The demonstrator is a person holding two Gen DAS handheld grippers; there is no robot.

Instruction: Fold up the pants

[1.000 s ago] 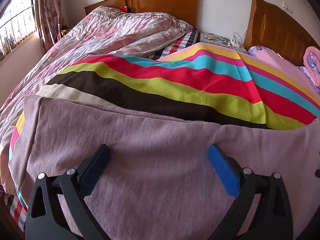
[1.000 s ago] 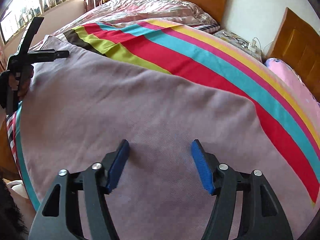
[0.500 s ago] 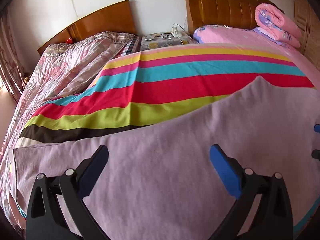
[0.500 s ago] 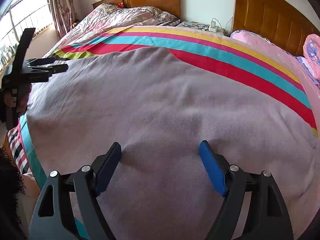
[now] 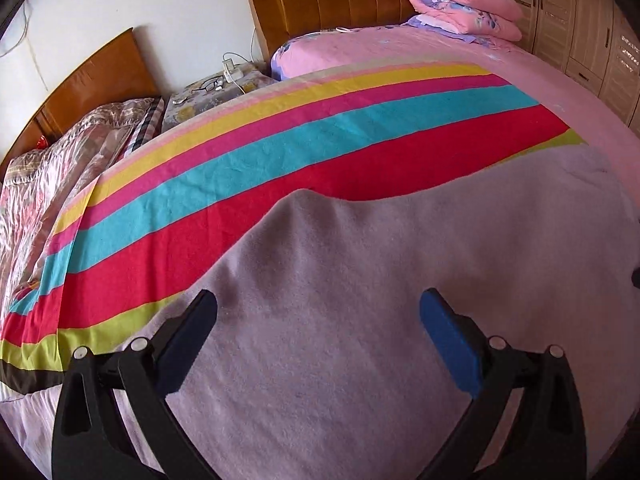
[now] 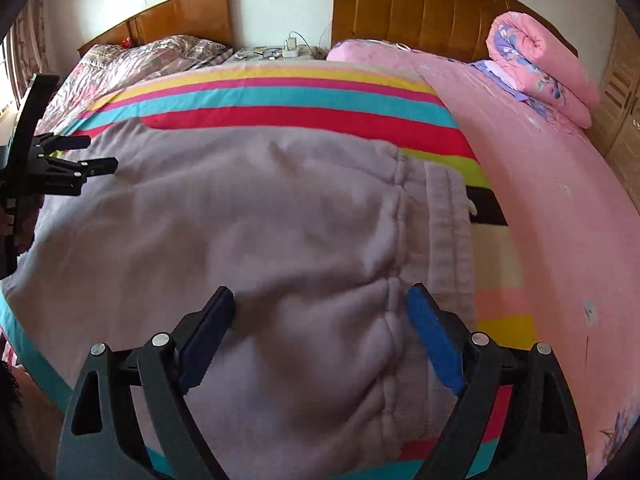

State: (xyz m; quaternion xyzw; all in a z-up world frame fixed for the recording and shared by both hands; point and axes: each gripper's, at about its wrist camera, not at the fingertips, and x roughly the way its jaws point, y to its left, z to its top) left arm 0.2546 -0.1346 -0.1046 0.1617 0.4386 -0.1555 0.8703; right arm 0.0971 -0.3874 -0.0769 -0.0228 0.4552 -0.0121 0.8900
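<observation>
Mauve fleece pants [image 5: 400,280] lie spread flat on a striped sheet [image 5: 280,152] on the bed. In the right wrist view the pants [image 6: 260,208] show their ribbed waistband [image 6: 448,216] at the right. My left gripper [image 5: 320,320] is open and empty, just above the cloth. My right gripper [image 6: 320,316] is open and empty, over the pants beside the waistband seam. The left gripper also shows in the right wrist view [image 6: 60,168] at the pants' left edge.
A pink bedsheet [image 6: 540,200] lies to the right with a rolled pink quilt [image 6: 540,64] by the wooden headboard [image 6: 420,4]. A floral quilt [image 5: 48,160] covers the second bed on the left. A nightstand with cables [image 5: 216,84] stands between the beds. Wardrobes [image 5: 580,20] stand far right.
Both grippers have swung to the right along the pants, staying open. The waistband has come into the right wrist view; the window side has left the left wrist view.
</observation>
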